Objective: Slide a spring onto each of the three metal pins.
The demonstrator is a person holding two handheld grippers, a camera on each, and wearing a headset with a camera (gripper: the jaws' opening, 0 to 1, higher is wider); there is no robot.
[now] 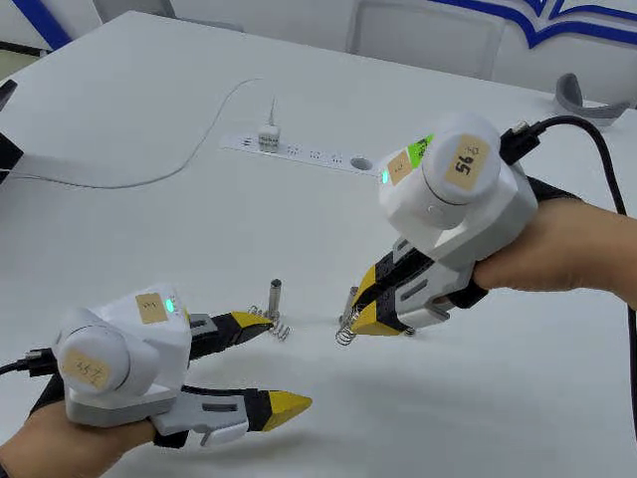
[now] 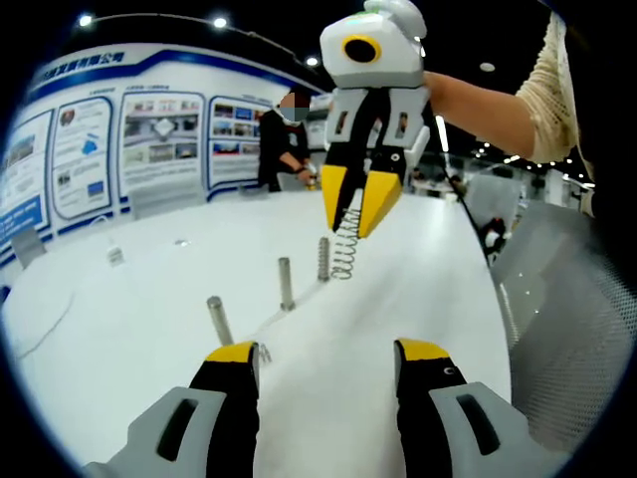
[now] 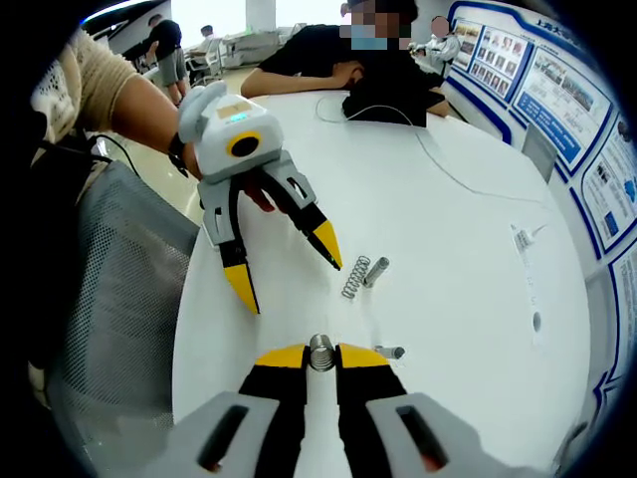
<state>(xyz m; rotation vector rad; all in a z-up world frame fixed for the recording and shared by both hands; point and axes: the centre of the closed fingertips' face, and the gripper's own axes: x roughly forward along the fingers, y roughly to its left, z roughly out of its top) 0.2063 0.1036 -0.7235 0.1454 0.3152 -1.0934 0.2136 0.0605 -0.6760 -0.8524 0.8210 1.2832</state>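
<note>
My right gripper [image 1: 356,317] is shut on a coil spring [image 1: 345,335], tilted down over the white table. That same spring [image 3: 319,352] sits between its yellow tips. In the left gripper view the spring [image 2: 344,251] hangs beside the farthest of three upright metal pins [image 2: 322,258], with a middle pin [image 2: 286,283] and a near pin [image 2: 218,319] in a row. My left gripper [image 1: 269,361] is open, low at the front left. A loose spring [image 1: 280,328] lies beside the near pin [image 1: 275,296], just off the left gripper's upper tip. Another pin [image 1: 350,301] is partly hidden behind the right gripper.
A white power strip [image 1: 299,152] with a plugged-in charger [image 1: 270,133] and a thin cable lies further back on the table [image 1: 149,199]. A grey object [image 1: 582,100] sits at the far right edge. A mesh chair [image 3: 109,299] stands beside the table, and a person [image 3: 368,70] sits at its far end.
</note>
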